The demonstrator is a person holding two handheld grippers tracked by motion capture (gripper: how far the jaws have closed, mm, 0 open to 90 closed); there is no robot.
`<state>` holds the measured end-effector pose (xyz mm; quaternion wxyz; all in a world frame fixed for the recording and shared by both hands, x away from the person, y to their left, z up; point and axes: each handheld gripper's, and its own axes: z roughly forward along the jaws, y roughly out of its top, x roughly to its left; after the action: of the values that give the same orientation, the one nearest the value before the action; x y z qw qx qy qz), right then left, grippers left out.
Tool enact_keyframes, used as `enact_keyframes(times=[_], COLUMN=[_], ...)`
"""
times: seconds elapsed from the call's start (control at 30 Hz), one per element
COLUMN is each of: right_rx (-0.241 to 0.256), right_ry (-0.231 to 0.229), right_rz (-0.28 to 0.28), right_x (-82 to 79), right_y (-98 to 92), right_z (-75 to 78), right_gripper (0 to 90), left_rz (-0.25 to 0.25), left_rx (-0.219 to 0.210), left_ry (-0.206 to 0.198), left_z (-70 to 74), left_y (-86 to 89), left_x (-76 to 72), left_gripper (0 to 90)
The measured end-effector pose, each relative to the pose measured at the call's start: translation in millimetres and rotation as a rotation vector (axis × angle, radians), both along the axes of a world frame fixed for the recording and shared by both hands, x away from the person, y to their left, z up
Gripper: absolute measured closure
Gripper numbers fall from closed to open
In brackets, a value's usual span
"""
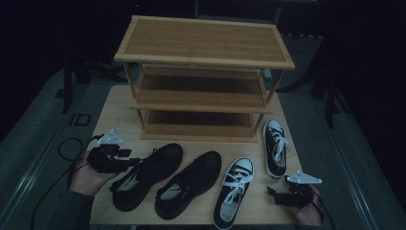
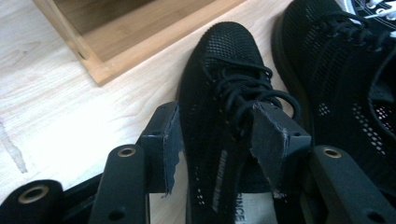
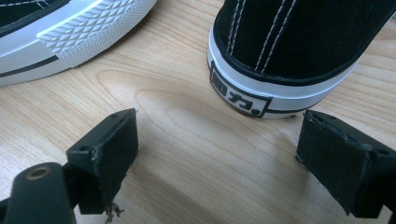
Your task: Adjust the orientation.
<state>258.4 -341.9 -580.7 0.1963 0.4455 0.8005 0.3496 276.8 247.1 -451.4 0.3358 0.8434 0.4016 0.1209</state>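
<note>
Two black mesh shoes and two black-and-white canvas sneakers lie on the table in front of a bamboo shoe rack (image 1: 203, 43). My left gripper (image 1: 136, 163) (image 2: 219, 144) is shut on the left black shoe (image 1: 148, 175) (image 2: 224, 60), one pad against its outer side and the other on its tongue and laces. This shoe rests on the table. My right gripper (image 1: 274, 195) (image 3: 217, 149) stands open just behind the heel of the right sneaker (image 1: 275, 146) (image 3: 280, 46), touching nothing.
The second black shoe (image 1: 189, 184) (image 2: 345, 70) lies close beside the held one. The left sneaker (image 1: 234, 191) (image 3: 84, 28) points toe-up toward the rack. The rack's three shelves are bare. Bare light wood table (image 1: 115, 110) shows at the left.
</note>
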Motion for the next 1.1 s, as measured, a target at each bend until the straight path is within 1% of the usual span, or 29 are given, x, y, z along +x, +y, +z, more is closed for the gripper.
enact_keyframes(times=[0.1,0.2,0.43,0.67,0.77,0.97,1.03,1.07,1.1], right_rx=[0.000,0.000,0.000,0.000,0.000,0.000,0.000,0.000,0.000], right_ry=[0.000,0.000,0.000,0.000,0.000,0.000,0.000,0.000,0.000], right_rz=[0.000,0.000,0.000,0.000,0.000,0.000,0.000,0.000,0.000], right_x=[0.0,0.0,0.0,0.0,0.0,0.0,0.0,0.0,0.0], right_y=[0.0,0.0,0.0,0.0,0.0,0.0,0.0,0.0,0.0], right_z=[0.0,0.0,0.0,0.0,0.0,0.0,0.0,0.0,0.0], right_gripper=[12.2,12.2,12.2,12.2,12.2,12.2,12.2,12.2,12.2], left_rz=[0.002,0.001,-0.014,-0.024,-0.018,-0.017,-0.018,-0.013,-0.008], left_rx=[0.011,0.001,0.021,0.041,0.065,0.104,0.126,0.142,0.167], left_ry=[-0.004,-0.006,0.006,0.027,0.032,0.059,0.065,0.071,0.074], left_z=[-1.5,-3.1,-7.7,-15.2,-20.0,-27.7,-28.9,-30.0,-31.4], left_y=[-0.6,-0.2,-2.6,-4.7,-6.0,-10.1,-13.1,-15.0,-17.7], left_x=[-3.1,-6.5,-12.9,-14.7,-13.7,-9.5,-7.4,-5.8,-4.2], left_gripper=[52.0,52.0,52.5,55.1,55.7,58.4,59.5,59.9,59.9])
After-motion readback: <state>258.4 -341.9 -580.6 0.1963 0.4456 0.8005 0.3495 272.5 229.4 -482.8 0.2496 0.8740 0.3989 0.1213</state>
